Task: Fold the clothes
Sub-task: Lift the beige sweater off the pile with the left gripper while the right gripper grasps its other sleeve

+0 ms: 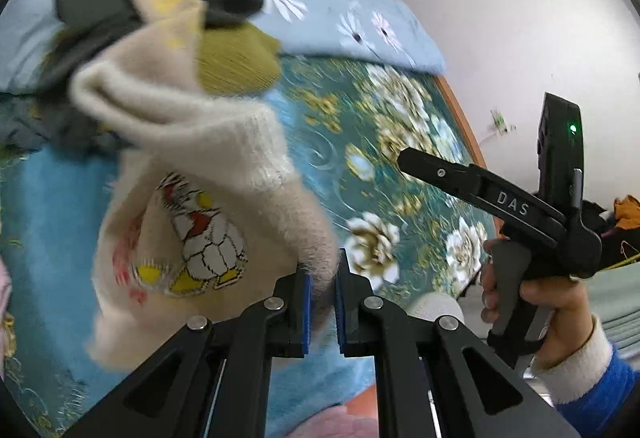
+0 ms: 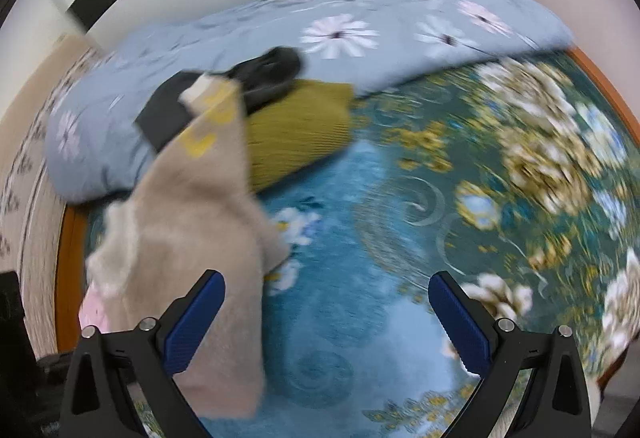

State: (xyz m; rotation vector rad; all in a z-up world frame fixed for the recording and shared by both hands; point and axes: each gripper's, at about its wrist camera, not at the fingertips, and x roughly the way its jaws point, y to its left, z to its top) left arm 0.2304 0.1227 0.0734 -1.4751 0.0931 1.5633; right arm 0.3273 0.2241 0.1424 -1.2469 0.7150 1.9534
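While the left gripper [image 1: 322,302] is pinching the cream sweater [image 1: 192,165] (blurred), the right gripper [image 2: 326,322] is hanging spread — holding nothing — over the bedspread [image 2: 360,238].

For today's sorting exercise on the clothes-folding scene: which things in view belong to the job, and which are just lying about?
Part of the job:
cream sweater, pinched in the left gripper
right gripper, open and empty
olive knit garment and dark garment, waiting in the pile

Just lying about:
blue daisy quilt
floral bedspread
pink cloth
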